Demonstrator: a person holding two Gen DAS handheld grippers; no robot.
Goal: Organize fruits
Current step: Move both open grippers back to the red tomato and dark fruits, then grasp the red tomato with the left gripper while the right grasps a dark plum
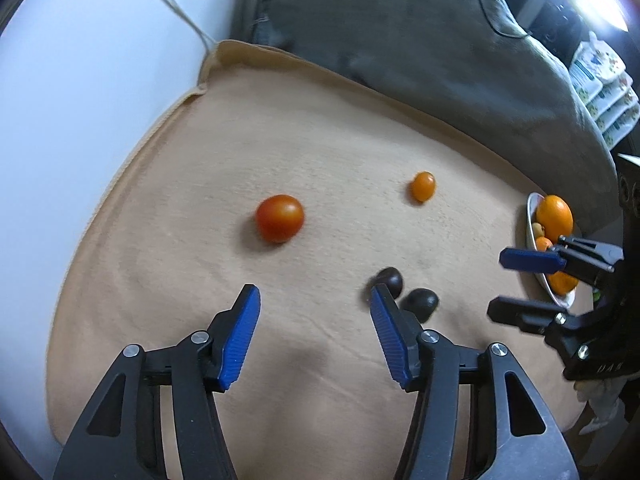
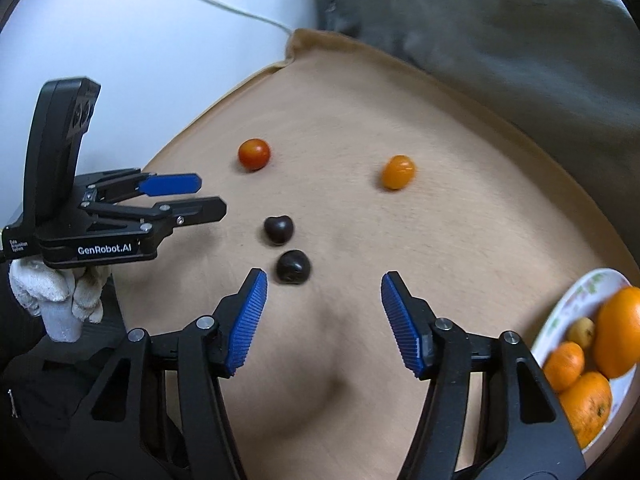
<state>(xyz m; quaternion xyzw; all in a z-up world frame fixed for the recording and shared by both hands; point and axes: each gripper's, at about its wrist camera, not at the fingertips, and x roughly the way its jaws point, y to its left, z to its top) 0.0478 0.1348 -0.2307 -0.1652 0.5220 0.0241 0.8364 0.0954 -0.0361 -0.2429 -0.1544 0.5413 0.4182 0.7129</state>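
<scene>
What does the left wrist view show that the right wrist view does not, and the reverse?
Only the left wrist view shows the stack of patterned plates at the far right edge. Only the right wrist view shows the gloved hand holding the left gripper, plus a small yellow fruit clearly visible in the dish. Both show the red tomato, orange tomato, two dark fruits, tan cloth, and both grippers open and empty.
</scene>
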